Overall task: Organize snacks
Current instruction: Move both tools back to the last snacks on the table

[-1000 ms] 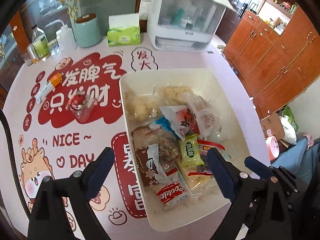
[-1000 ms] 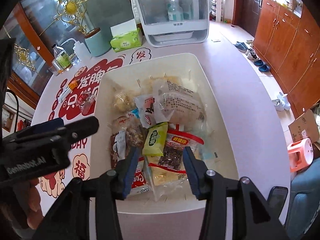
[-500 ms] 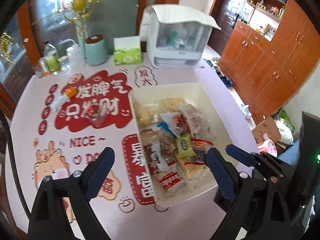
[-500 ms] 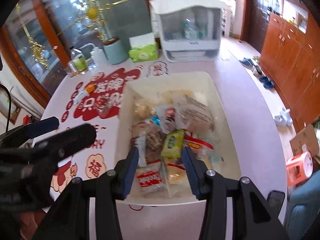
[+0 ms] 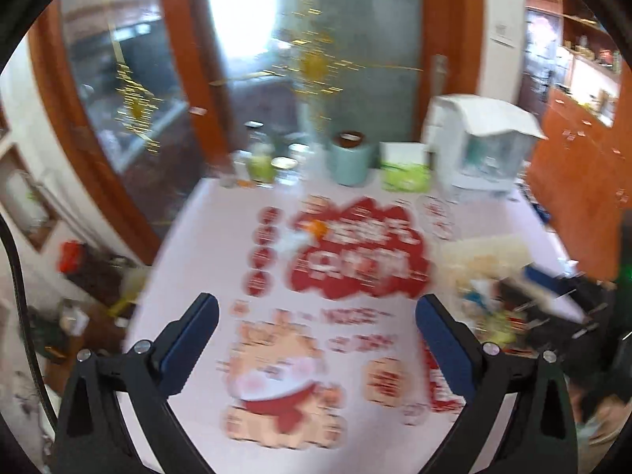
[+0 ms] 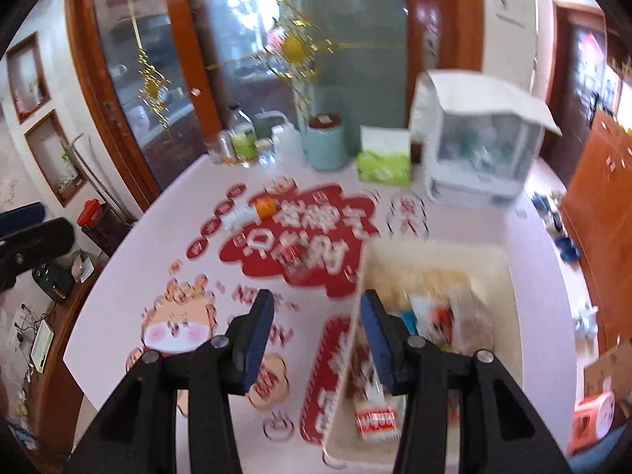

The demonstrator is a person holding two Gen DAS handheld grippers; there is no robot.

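With L gripper [image 5: 316, 316] fingers just widened, R gripper [image 6: 316, 316] part-open, both empty, reach next for stray snacks [image 6: 294, 254] outside the bin [image 6: 509, 276].

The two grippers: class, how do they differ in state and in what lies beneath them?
The left gripper, whose jaws have just been opening, gapes wide; the right gripper stands narrower. The left hangs over the printed tablecloth, the right beside the snack bin's edge. Both are empty, with blue pads.

Left gripper [image 5: 316, 316]: matte black frame, blue pads on inner faces of jaws, silver screws at finger pivots. Right gripper [image 6: 318, 310]: same black frame, blue pads, silver screws.
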